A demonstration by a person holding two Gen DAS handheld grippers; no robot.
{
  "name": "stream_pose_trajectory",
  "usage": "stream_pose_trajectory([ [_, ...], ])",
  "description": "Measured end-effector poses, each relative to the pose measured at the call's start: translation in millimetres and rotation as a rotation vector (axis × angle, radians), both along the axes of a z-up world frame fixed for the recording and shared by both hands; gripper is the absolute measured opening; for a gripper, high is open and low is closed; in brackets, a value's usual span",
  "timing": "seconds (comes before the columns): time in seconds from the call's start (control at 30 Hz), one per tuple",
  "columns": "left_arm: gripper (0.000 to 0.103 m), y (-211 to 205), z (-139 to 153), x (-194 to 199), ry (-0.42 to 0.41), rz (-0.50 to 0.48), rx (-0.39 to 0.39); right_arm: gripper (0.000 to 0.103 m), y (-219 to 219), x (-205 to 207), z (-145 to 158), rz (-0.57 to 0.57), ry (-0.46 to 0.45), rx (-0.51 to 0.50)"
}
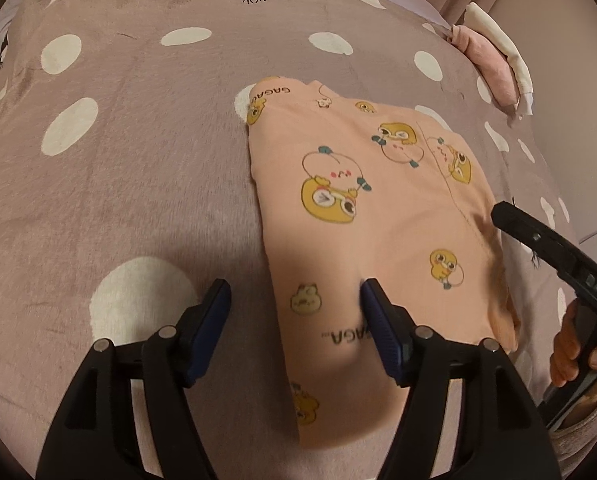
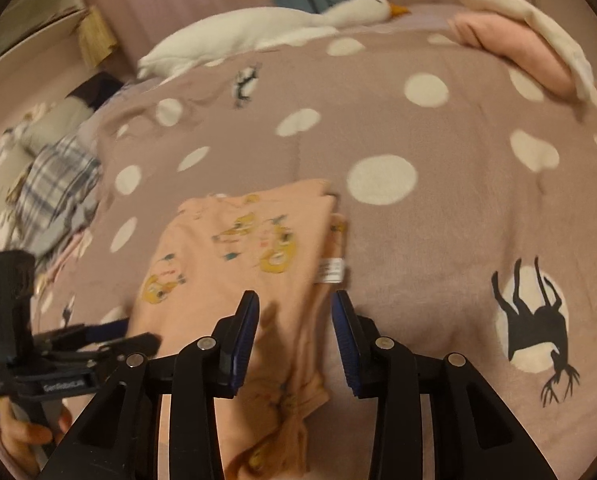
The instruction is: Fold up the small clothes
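1. Mauve dotted blanket (image 1: 138, 184) covers the bed under both my grippers.
2. My left gripper (image 1: 294, 300) stands apart, holding nothing, straddling the peach garment's (image 1: 378, 208) near edge.
3. My right gripper (image 2: 294, 312) is apart over its folded side.
4. Farther off lie folded clothes (image 2: 510, 40) and a plush goose (image 2: 258, 36).

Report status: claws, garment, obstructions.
Left claw open, astride the peach garment's left edge. Right claw open over its right edge. Garment folded flat on the blanket. No obstructions nearby.
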State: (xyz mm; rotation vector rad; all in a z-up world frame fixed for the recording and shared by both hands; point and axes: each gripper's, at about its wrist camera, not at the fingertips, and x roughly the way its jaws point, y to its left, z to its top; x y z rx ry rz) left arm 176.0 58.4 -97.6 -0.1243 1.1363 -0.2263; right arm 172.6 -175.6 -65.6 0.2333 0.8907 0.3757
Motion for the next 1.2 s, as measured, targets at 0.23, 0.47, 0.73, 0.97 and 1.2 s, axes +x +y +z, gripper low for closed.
stream_pose_trajectory([
  [0.23, 0.074, 0, -4, -17, -0.012, -0.015, 0.036, 0.038, 17, -19, -12, 0.089, 0.02, -0.088],
  [0.47, 0.076, 4, -1, -33, -0.009, -0.006, 0.06, 0.044, -3, -38, -24, 0.04, 0.068, -0.112],
  [0.73, 0.093, 14, 25, -62, -0.037, 0.05, 0.056, 0.049, -23, -68, 3, -0.023, 0.032, -0.1],
  [0.97, 0.102, 14, 56, -88, -0.079, 0.083, 0.056, 0.081, -9, -97, 34, 0.005, -0.056, -0.101],
  [1.2, 0.102, 9, 84, -110, -0.127, 0.104, 0.103, 0.102, 7, -116, 54, 0.02, -0.104, -0.138],
])
